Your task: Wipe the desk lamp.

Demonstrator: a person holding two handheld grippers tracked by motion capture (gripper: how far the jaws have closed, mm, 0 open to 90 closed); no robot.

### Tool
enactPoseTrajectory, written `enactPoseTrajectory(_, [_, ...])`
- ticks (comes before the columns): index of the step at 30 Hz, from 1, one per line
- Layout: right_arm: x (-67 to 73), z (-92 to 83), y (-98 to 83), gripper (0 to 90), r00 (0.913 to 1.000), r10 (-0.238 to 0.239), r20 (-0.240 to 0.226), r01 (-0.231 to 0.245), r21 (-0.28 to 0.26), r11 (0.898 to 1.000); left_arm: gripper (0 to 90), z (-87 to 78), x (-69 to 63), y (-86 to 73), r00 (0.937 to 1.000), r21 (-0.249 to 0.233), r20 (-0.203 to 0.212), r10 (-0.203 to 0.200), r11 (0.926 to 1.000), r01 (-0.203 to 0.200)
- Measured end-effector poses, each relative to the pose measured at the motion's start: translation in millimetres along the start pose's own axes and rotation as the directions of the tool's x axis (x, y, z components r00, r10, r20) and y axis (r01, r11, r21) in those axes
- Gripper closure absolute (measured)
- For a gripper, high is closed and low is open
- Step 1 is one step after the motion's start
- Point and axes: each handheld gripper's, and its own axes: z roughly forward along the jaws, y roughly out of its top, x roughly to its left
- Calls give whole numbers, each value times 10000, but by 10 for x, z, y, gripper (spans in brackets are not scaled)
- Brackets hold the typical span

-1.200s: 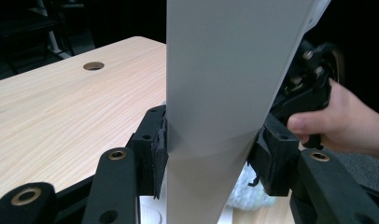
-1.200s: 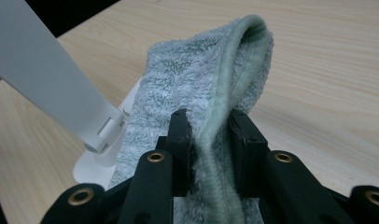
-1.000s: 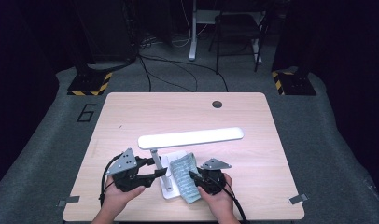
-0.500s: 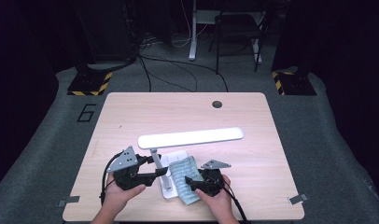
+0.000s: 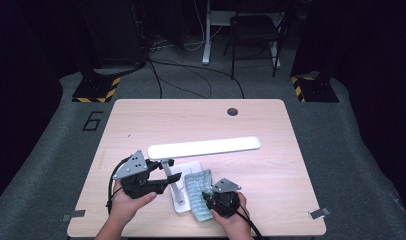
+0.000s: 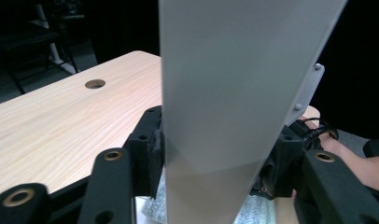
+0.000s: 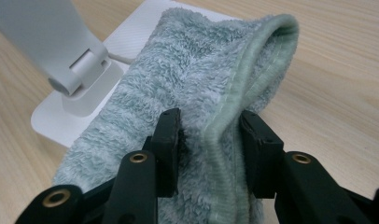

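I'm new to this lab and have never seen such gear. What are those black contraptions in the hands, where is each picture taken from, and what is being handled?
No robot arm is here: a person holds a handheld two-jaw tool in each hand at a wooden table. The high view looks down from above the person's side. The other two pictures come from cameras riding on each tool, looking along its black jaws.

On the table stands a white desk lamp with a long light bar on a flat base, and a pale green towel lies partly over that base.

The left tool has its jaws on either side of the lamp's upright arm; they have just been closing. The right tool has a fold of the towel between its jaws, which have also just been closing and now press on it.
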Motion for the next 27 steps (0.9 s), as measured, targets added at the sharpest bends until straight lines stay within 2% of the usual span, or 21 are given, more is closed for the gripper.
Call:
enactPoseTrajectory(6, [39,-15,-15,625,9987,-410,312,406,159,9990,517,-1,22,16,9996,143,255,90,9999,-93])
enactPoseTrajectory(10, [63,18,5,625,9951,-816,561,805,222,9965,519,-3,19,15,9996,176,224,161,9997,-165])
enactPoseTrajectory(14, [31,66,53,622,9954,-826,481,807,396,9960,519,5,19,12,9996,141,212,180,9997,-183])
enactPoseTrajectory(15, [31,83,67,621,9967,-671,450,651,433,9969,519,6,21,11,9996,125,224,174,9998,-177])
enactPoseTrajectory(18, [16,122,111,621,9971,-612,448,589,507,9970,520,8,28,1,9995,23,277,120,9999,-121])
enactPoseTrajectory(20, [3,157,139,621,9957,-795,470,774,441,9960,519,9,32,-5,9994,-6,346,42,10000,-42])
enactPoseTrajectory(24, [25,151,203,642,9974,-473,537,436,674,9968,517,-9,55,-11,9983,28,574,24,10000,-26])
enactPoseTrajectory(27, [84,88,201,649,9944,-925,517,888,708,9935,516,-20,70,-13,9938,5,1097,173,9998,-175])
